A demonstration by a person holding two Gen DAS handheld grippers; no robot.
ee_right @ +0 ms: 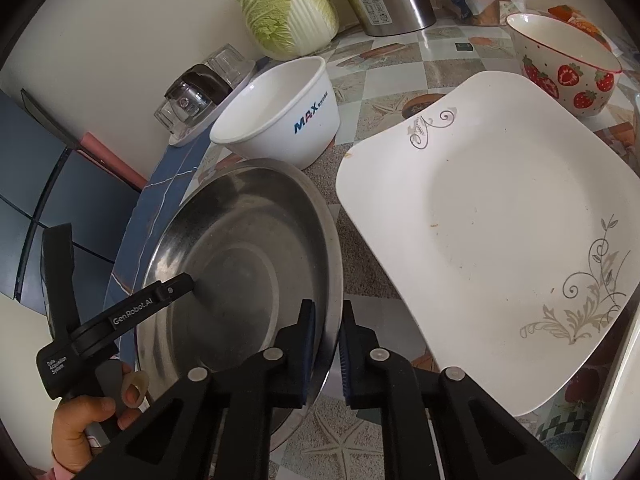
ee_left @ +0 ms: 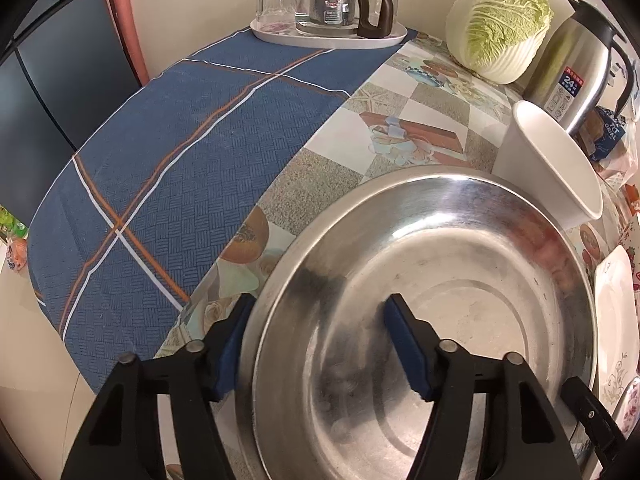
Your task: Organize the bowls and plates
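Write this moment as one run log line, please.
steel basin | right gripper shut on near rim | left gripper straddles far rim, not closed | square plate beside, untouched

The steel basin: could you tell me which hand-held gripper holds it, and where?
The right hand-held gripper clamps the steel basin by its near rim; the left hand-held gripper only straddles the opposite rim.

The white bowl is showing "MAX" in blue letters. The steel flask is wearing a label reading "24". The left gripper is displaying "GenRobot.AI" along its finger and "Data Acquisition System" on its body.
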